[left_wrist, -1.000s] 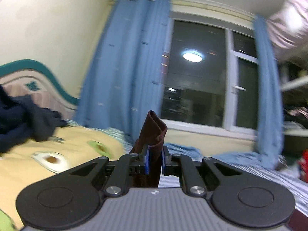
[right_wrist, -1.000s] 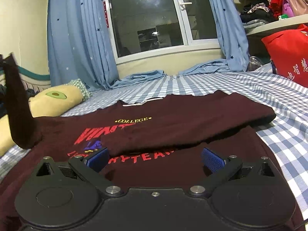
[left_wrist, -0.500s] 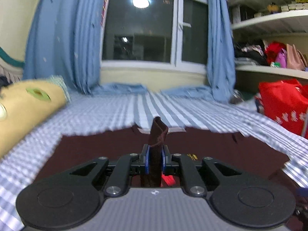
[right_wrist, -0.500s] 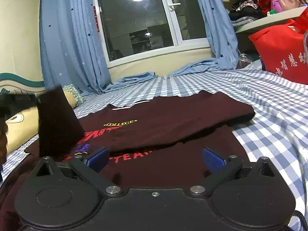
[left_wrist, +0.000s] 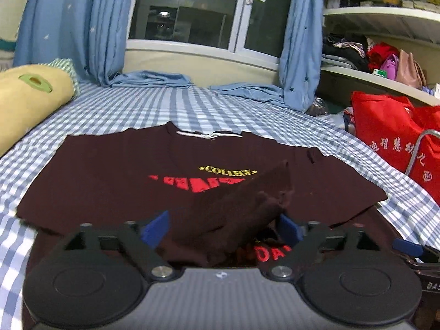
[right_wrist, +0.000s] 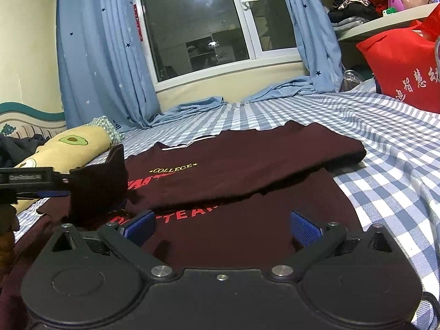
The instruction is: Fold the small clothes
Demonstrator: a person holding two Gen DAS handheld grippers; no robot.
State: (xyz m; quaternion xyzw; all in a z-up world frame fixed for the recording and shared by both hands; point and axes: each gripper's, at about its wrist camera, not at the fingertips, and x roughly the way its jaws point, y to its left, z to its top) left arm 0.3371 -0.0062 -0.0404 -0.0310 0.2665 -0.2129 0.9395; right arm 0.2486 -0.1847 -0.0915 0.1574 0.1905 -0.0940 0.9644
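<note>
Shirt: one dark maroon T-shirt [left_wrist: 115,181] lies flat on my blue-and-white checked bedsheet [left_wrist: 132,110], collar toward the window [left_wrist: 192,11]; yellow "COLLEGE" and red lettering show on its chest.
Folds: in the right wrist view the shirt's right side is turned in over the body as one long flap; one loose bunch of the same cloth stands up at the shirt's left side.
My left claw [left_wrist: 221,227]: one, jaws have just been opening and now stand wide; the raised bunch of shirt cloth sits between the two blue pads [left_wrist: 154,227], loose, with neither pad pressing on it.
My right claw [right_wrist: 221,225]: one, let go and spread wide, two blue pads low over the shirt's lower part, nothing between them.
Left claw from the right wrist view: its black body comes in from the left edge, level, right at the standing bunch of cloth.
Pillow: one, yellow with avocado prints [right_wrist: 68,151], left of the shirt; checked cloth at its far end.
Curtains: two, light blue with small stars [right_wrist: 101,55], hems pooled on the bed.
Red bag: one [left_wrist: 396,137], white characters, right of the bed.
Shelves: two visible on the right [left_wrist: 385,16], holding clothes and bags; count of those I cannot tell.
Dark clothing: one heap at the far left [right_wrist: 16,145], near the headboard.
</note>
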